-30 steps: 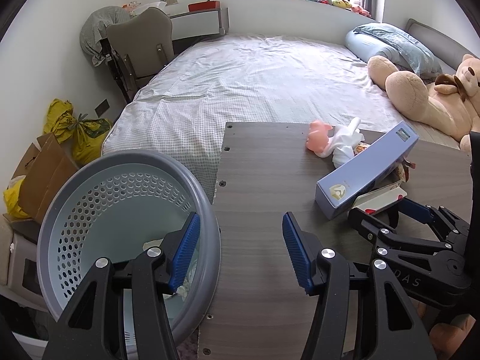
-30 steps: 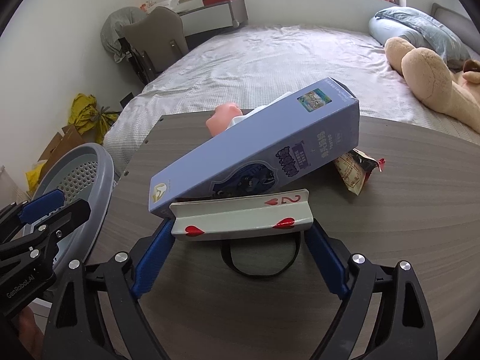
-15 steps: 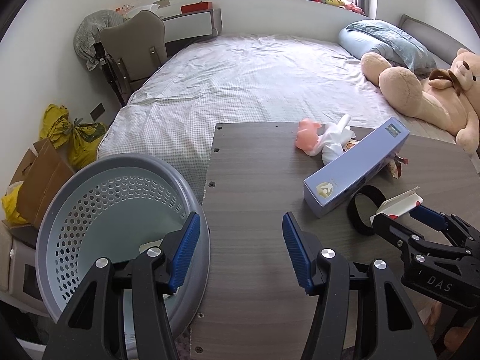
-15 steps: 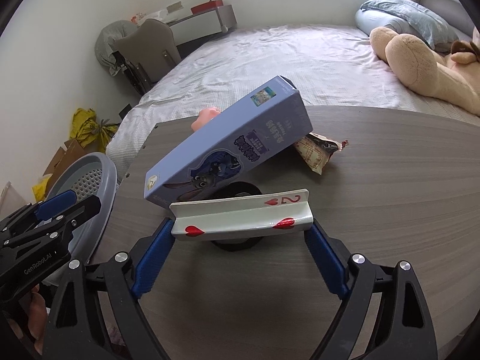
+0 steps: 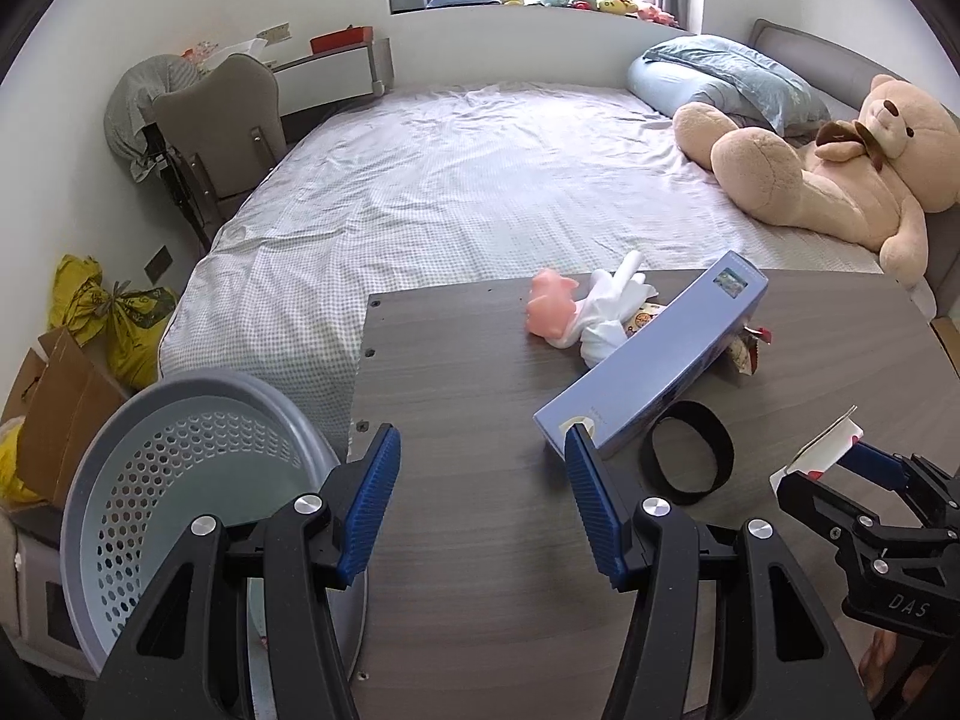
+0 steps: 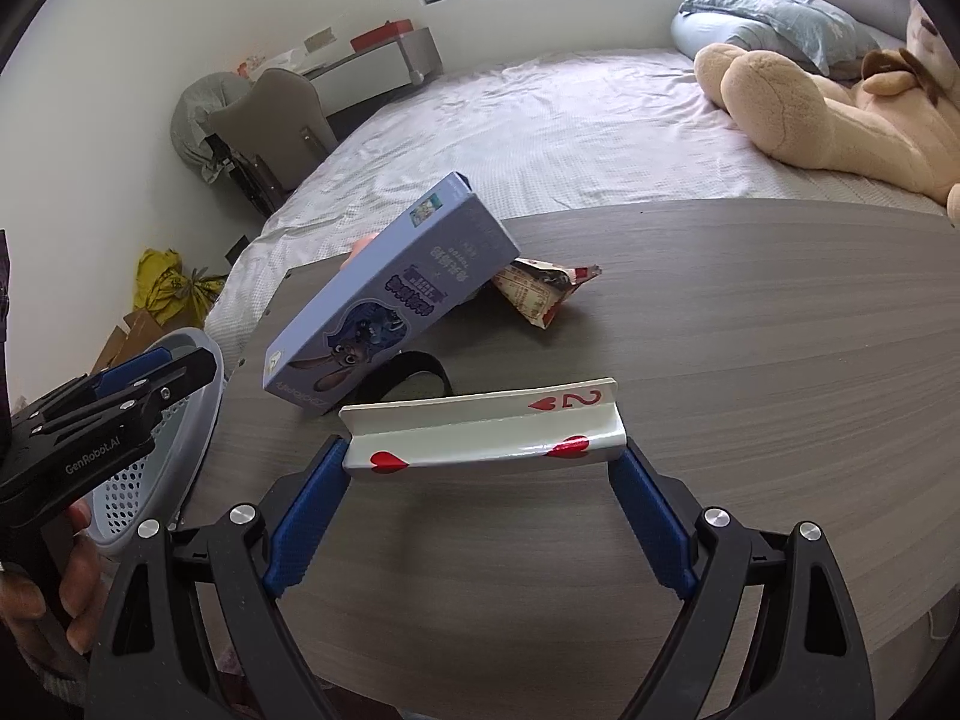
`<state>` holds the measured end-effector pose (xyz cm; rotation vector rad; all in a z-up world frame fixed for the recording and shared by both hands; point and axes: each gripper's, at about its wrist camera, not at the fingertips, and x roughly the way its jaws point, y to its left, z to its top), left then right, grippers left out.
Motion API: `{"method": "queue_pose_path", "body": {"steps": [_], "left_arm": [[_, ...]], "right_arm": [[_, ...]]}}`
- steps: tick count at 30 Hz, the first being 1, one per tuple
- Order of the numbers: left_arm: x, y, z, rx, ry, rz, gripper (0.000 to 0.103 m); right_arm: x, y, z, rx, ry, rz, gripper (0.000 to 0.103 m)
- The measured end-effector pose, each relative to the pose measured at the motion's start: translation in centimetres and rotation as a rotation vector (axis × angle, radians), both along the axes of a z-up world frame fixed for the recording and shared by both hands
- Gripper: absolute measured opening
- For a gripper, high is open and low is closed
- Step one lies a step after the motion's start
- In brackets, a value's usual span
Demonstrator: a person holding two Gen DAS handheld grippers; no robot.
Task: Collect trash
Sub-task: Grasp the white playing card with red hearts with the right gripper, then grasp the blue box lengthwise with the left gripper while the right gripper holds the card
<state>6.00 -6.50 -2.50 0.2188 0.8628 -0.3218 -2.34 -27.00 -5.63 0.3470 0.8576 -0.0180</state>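
A bent two-of-hearts playing card (image 6: 483,431), curled into a trough, is pinched end to end above a grey wooden table (image 6: 750,324). Behind it a long lilac box (image 6: 384,300) tilts up on a crumpled snack wrapper (image 6: 543,291), a black ring band (image 5: 687,453) at its low end. A perforated grey basket (image 5: 150,480) stands off the table's left edge

We count on the table (image 5: 480,540): one blue box (image 5: 654,366), one black band (image 5: 687,453), one snack wrapper (image 6: 540,294), one pink toy (image 5: 549,309), one white cloth (image 5: 609,306). One playing card (image 6: 480,429), one basket (image 5: 150,480), two grippers.
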Motion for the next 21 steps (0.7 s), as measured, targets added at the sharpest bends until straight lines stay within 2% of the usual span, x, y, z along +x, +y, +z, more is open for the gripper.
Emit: {"method": "queue_pose_path", "body": {"steps": [6, 13, 21], "left_arm": [[0.9, -1.9, -0.2, 0.014, 0.015, -0.087, 0.055], [1.0, -4.6, -0.8, 0.005, 0.046, -0.233, 0.056], [1.7, -6.3, -1.1, 0.045, 0.022, -0.295, 0.056]], "right_arm": [[-0.8, -1.1, -0.3, 0.024, 0.002, -0.032, 0.085], [-1.5, -2.1, 0.0, 0.027, -0.004, -0.062, 0.085], [-2.1, -3.0, 0.2, 0.027, -0.004, -0.088, 0.085]]}}
